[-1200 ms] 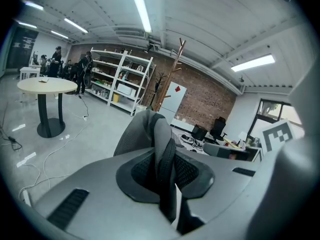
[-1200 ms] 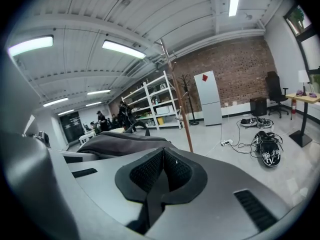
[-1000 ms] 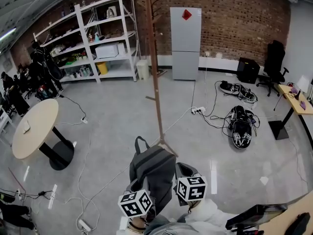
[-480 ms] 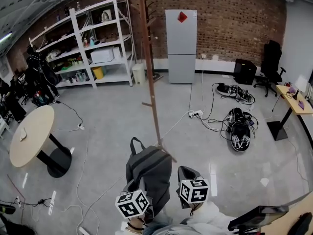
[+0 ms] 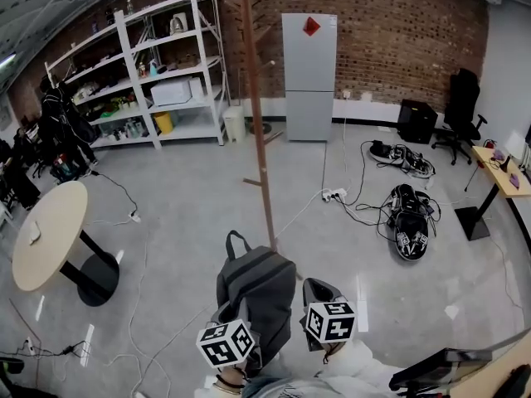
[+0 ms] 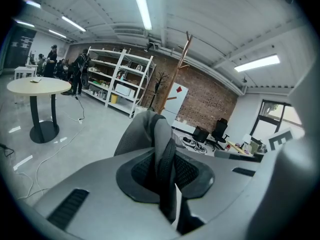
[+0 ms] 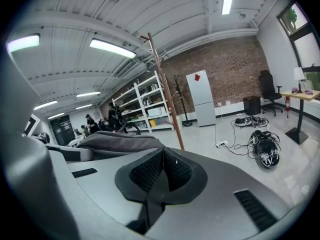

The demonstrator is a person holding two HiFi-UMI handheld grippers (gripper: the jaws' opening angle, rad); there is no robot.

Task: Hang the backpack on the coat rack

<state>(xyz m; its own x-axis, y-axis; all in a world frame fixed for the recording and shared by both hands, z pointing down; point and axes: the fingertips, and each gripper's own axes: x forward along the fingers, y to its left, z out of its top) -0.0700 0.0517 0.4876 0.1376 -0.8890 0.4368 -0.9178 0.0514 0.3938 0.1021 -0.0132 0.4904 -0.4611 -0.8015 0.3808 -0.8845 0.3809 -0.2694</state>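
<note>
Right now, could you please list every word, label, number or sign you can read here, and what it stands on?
No text here can be read.
Red diamond sticker on the tall white fridge: too small to read.
Black-and-white marker cubes: square patterns only, no letters.

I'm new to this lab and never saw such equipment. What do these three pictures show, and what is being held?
A person carries a handheld claw in each hand; no robot arm. The wide picture comes from a camera on their head, looking down; the others ride on each claw. The left claw is clamped on a strap of the grey fabric backpack; the right claw is closed too, seemingly on a thin strap. Ahead stands the tall wooden coat rack. On the grey floor: a round beige table and black cables.
</note>
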